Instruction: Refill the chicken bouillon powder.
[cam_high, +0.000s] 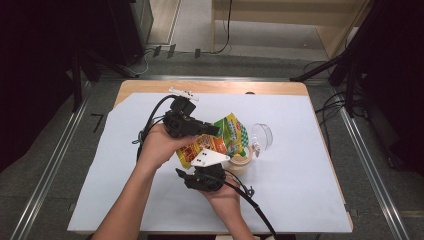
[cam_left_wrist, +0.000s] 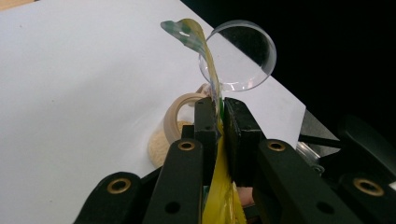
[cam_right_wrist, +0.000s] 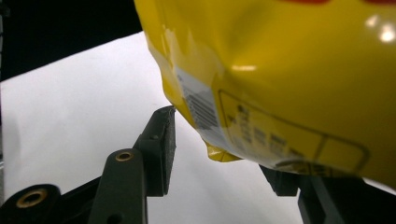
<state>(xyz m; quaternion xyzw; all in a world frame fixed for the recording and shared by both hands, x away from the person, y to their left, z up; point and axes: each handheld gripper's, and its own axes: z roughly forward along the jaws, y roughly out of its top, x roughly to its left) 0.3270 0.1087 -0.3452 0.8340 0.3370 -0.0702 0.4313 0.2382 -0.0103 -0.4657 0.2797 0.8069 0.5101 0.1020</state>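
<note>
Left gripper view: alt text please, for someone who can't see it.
The left gripper, jaws shut, pinches the edge of a yellow snack bag above a white table cover. Beyond the jaws sit a round tan container and its clear lid.

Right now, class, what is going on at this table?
A person works with two tools over a white-covered table. The left hand-held gripper is shut on the edge of a yellow snack bag, holding it above an open clear jar whose round lid stands tipped back. The right hand-held gripper sits below the bag's bottom, jaws apart around its corner, not pressing on it.
</note>
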